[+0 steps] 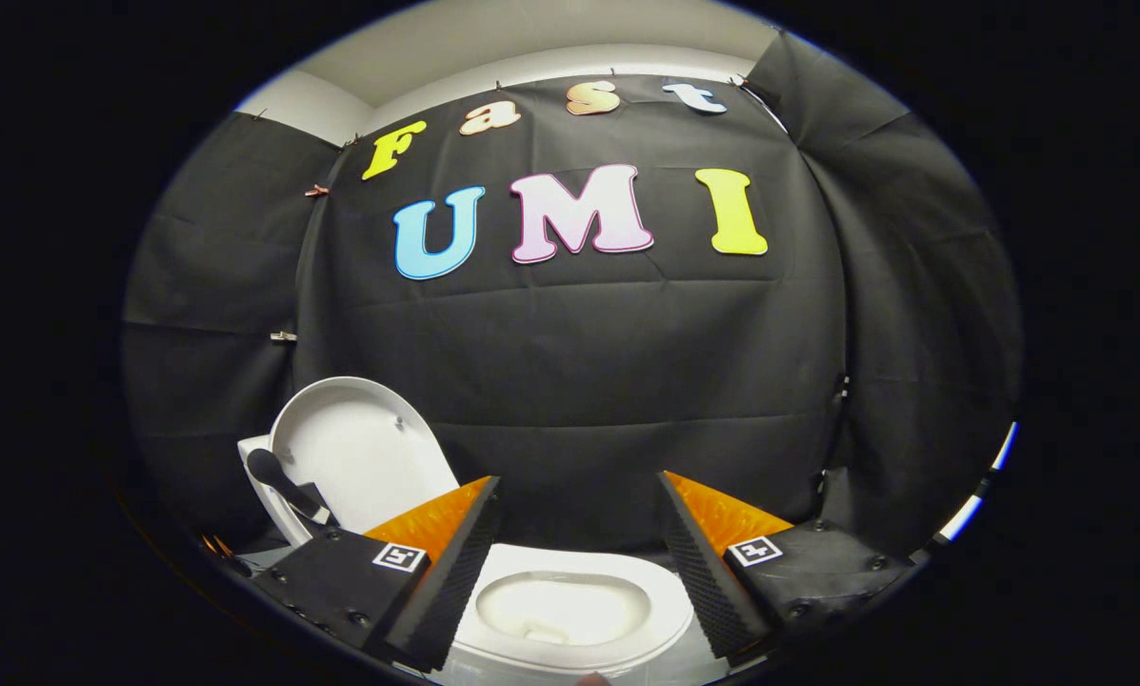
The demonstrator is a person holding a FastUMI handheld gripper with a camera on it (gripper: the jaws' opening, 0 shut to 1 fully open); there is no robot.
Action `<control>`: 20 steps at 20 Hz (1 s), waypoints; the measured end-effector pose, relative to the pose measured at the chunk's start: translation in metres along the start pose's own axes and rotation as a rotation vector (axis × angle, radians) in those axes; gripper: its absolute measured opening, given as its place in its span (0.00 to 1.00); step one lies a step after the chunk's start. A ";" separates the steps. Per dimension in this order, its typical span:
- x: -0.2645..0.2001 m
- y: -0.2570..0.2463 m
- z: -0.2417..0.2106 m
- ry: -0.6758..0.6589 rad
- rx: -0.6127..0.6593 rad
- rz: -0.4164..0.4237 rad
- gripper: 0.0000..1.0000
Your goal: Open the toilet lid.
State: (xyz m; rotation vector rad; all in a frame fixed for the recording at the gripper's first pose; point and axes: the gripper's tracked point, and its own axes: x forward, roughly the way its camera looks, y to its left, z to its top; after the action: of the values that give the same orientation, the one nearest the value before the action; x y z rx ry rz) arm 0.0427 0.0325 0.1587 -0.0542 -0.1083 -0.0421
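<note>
The white toilet lid (360,453) stands raised, tilted back, beyond and to the left of my left finger. A dark handle-like bar (282,484) sticks out by the lid's lower left edge. The white seat (660,586) lies flat around the open bowl (560,605), low between my two fingers. My gripper (579,486) is open above the bowl. Its fingers are spread wide with nothing between them, and they touch neither the lid nor the seat.
The black cloth wall (579,381) hangs close behind the toilet and wraps around both sides. A white part of the toilet's body (250,450) shows behind the lid at the left. A pale strip (984,491) runs along the far right.
</note>
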 end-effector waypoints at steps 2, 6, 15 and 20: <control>0.001 0.001 0.000 0.002 0.010 0.002 0.99; 0.001 -0.002 -0.005 0.018 0.011 -0.005 0.99; 0.000 0.001 -0.004 0.010 0.007 0.002 0.99; 0.000 0.001 -0.006 0.009 -0.003 0.005 0.99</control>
State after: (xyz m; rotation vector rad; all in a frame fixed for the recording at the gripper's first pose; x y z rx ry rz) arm 0.0430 0.0337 0.1530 -0.0577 -0.0993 -0.0378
